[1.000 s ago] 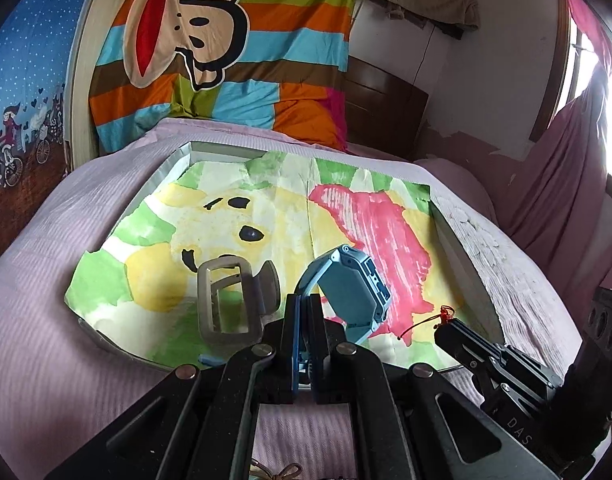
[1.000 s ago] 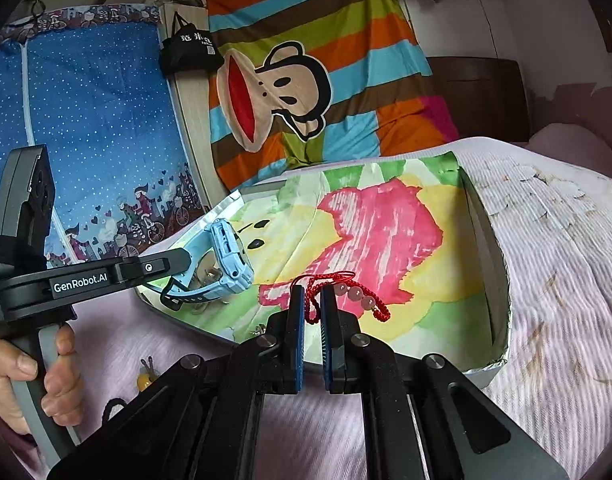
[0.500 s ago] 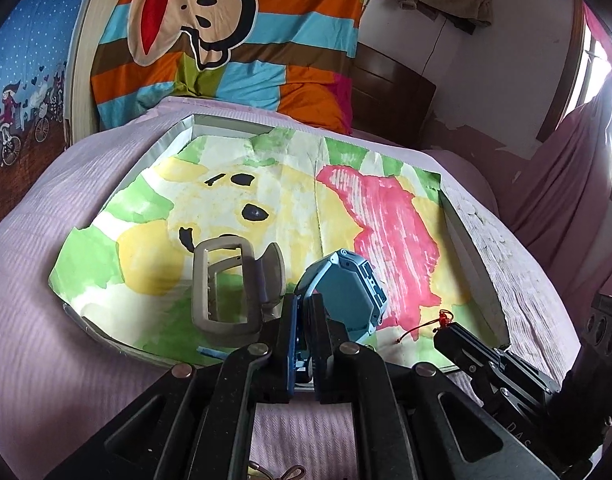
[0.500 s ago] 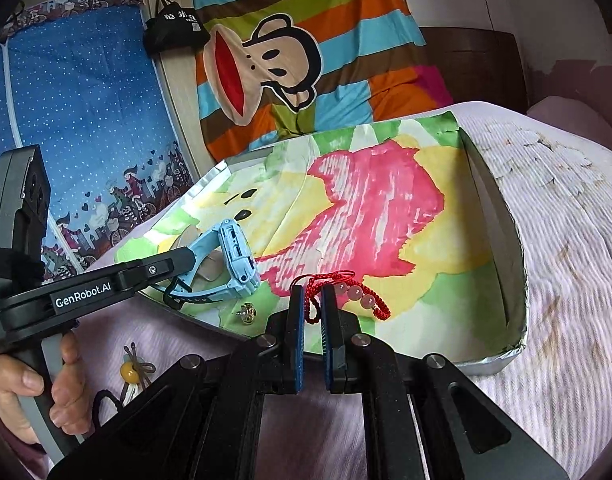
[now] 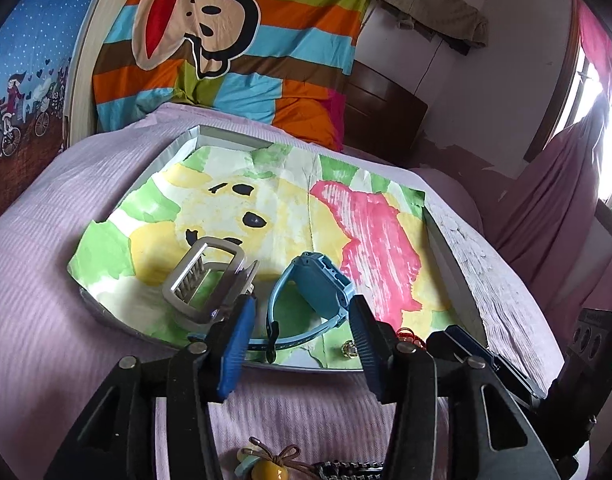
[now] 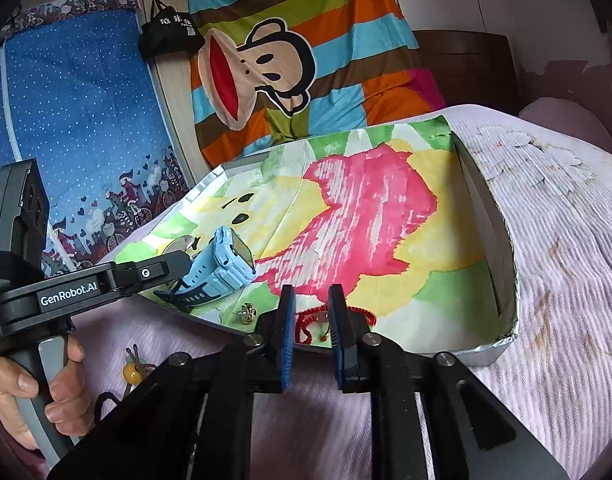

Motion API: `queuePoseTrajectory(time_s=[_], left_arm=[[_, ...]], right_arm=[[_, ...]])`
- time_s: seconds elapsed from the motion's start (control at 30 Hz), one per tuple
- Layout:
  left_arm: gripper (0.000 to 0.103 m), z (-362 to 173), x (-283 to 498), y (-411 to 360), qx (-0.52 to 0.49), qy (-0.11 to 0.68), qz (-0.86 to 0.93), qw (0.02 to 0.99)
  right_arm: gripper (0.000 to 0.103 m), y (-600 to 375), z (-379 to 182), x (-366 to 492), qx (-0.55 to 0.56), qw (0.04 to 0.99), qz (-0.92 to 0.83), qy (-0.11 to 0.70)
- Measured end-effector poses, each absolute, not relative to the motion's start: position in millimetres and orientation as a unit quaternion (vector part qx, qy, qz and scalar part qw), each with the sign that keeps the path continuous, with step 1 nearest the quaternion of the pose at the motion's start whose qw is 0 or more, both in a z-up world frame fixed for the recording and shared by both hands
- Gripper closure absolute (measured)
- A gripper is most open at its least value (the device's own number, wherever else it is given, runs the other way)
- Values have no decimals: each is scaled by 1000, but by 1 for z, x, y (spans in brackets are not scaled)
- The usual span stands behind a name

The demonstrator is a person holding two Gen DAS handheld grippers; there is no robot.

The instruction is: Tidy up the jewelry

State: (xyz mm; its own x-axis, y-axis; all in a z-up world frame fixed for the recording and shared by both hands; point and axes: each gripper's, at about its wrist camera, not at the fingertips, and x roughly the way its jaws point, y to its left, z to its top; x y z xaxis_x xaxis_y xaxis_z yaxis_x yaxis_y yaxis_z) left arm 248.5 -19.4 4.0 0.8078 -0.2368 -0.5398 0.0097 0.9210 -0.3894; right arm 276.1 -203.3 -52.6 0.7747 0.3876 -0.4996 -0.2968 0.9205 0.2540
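Releasing step: left gripper (image 5: 301,332) opening, blue watch (image 5: 322,292) freed in tray (image 5: 454,248); right gripper (image 6: 312,320) opening off red bracelet (image 6: 362,314). Next, probably: back away, fetch yellow-bead charm (image 6: 130,372) lying near on bedspread.

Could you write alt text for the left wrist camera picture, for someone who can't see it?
The left tool is opening its jaws around a blue watch lying in a shallow tray lined with a painted sheet. A grey hair claw lies left of the watch; the tray sits on a pink bedspread.
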Motion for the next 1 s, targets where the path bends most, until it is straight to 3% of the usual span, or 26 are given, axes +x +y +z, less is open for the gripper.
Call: queuePoseTrajectory(time_s=[0.07, 0.1, 0.2, 0.27, 0.33, 0.57, 0.67, 1.0], left_arm=[[45, 7, 240, -18, -182, 292, -61, 937], [42, 8, 236, -17, -178, 286, -57, 940], [21, 12, 222, -11, -168, 266, -37, 948], [5, 15, 211, -6, -163, 250, -19, 954], [0, 18, 200, -1, -158, 236, -2, 959], [0, 26, 163, 15, -145, 206, 12, 968], [0, 27, 147, 21, -145, 199, 11, 969], [0, 24, 104, 31, -136, 186, 17, 973]], right_arm=[[66, -205, -51, 270, 81, 944, 173, 269], [66, -206, -50, 267, 82, 946, 170, 263], [65, -209, -46, 257, 88, 953, 161, 240], [54, -213, -42, 248, 97, 958, 156, 221], [45, -215, -37, 238, 104, 962, 151, 200], [14, -219, -23, 193, 119, 972, 150, 137], [7, -216, -17, 173, 103, 977, 147, 117], [1, -208, 2, 113, 58, 985, 138, 88]])
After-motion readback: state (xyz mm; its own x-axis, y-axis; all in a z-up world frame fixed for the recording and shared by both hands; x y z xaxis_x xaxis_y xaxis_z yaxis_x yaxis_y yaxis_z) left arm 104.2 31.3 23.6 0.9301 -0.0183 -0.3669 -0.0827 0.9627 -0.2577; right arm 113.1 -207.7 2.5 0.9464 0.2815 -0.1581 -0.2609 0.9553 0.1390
